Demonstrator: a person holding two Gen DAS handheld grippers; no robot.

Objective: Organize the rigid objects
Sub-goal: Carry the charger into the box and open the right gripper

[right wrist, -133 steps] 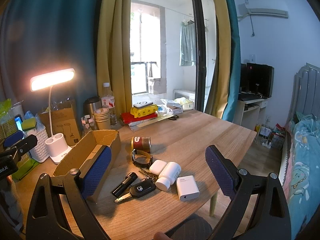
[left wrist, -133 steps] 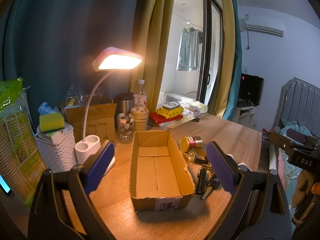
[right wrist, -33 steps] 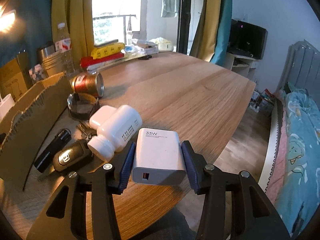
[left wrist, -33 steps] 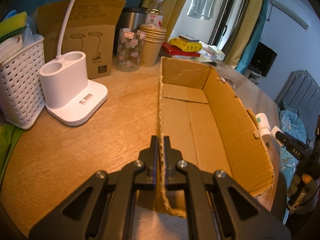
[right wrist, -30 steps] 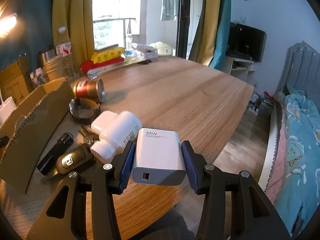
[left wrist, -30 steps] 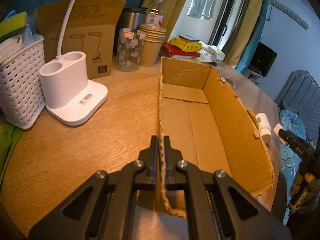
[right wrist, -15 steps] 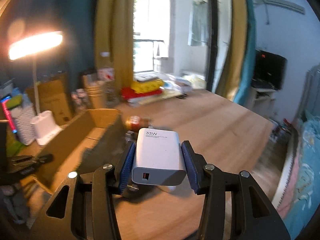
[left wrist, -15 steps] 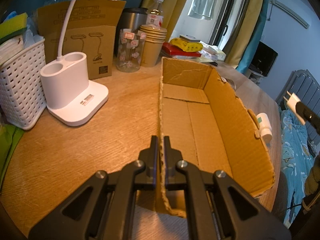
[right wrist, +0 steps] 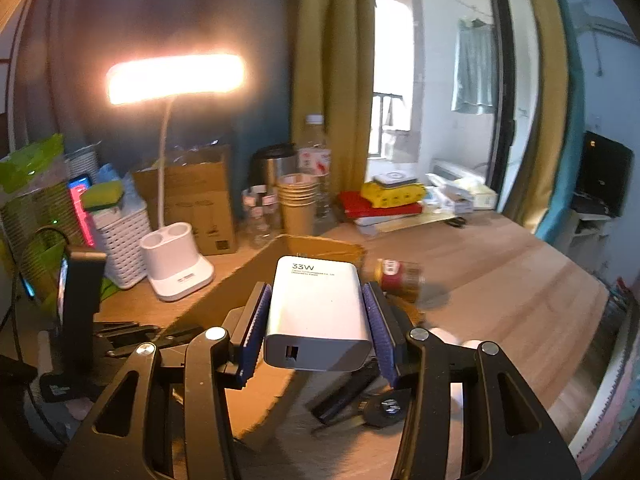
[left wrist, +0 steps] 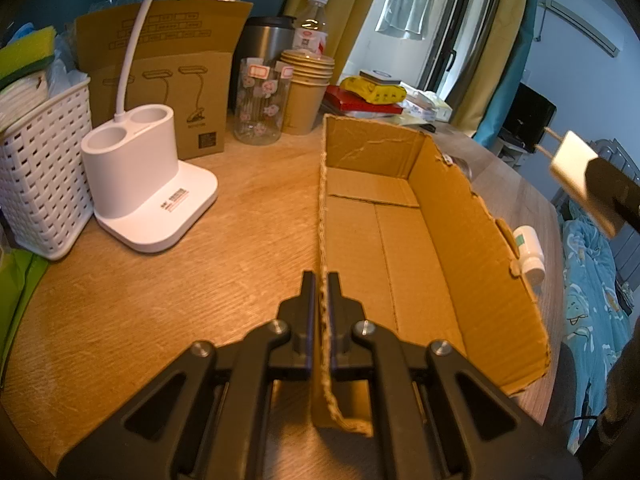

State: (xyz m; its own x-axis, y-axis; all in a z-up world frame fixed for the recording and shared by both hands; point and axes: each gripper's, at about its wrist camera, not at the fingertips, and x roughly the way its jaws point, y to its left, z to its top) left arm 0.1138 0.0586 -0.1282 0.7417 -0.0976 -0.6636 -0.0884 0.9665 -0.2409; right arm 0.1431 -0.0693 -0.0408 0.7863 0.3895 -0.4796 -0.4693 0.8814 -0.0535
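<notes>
The charger (right wrist: 318, 312) has left the table and now rides in the air just right of the box (left wrist: 400, 240), so the pick is done and only the drop remains. The right gripper (right wrist: 316, 330) clamps it by both sides. The left gripper (left wrist: 320, 316) stays pinched on the box's left wall.

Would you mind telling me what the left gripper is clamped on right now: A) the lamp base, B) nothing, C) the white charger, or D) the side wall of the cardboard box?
D: the left gripper is shut on the near side wall of the cardboard box, its pads pressed against either face of the wall.
</notes>
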